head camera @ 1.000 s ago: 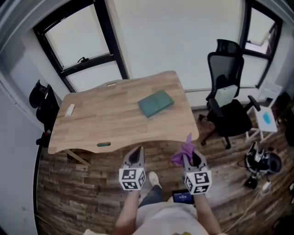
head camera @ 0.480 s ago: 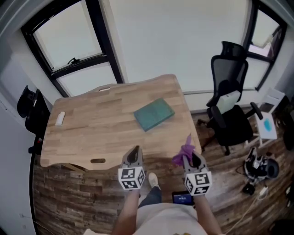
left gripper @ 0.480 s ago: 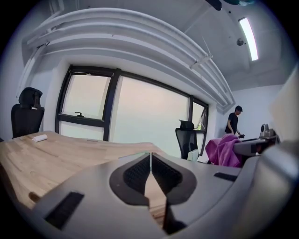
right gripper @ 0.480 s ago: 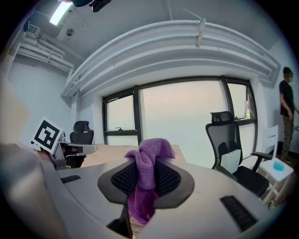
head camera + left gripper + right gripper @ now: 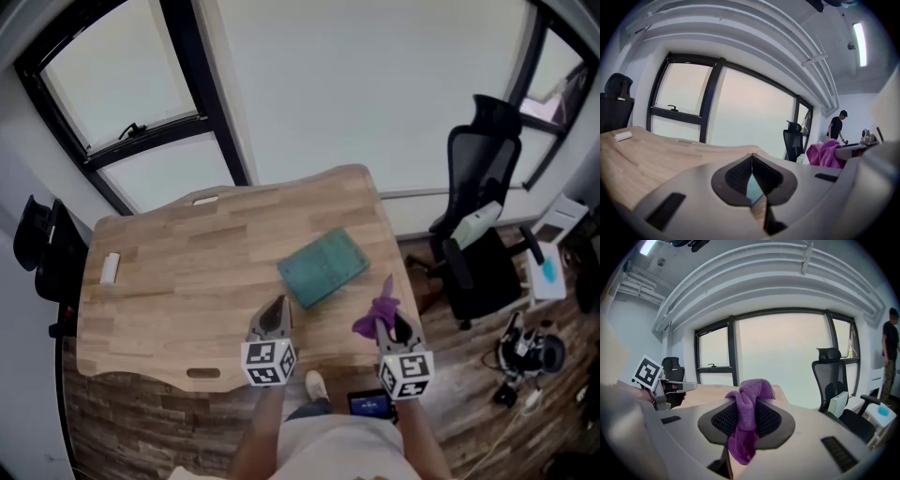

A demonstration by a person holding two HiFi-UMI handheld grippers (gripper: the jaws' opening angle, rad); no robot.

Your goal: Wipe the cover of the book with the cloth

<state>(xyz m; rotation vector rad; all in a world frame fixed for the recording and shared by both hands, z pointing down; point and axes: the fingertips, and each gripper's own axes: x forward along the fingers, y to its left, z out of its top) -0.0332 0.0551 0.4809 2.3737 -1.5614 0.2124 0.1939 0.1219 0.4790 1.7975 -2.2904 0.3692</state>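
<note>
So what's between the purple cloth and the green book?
Just bare wooden table. The head view shows the cloth, pinched in the right claw, apart from the book.

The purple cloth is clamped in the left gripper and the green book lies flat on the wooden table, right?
No. The cloth is clamped in the right gripper, not the left gripper, which is shut on nothing; the right gripper view shows it. The book does lie flat on the table.
</note>
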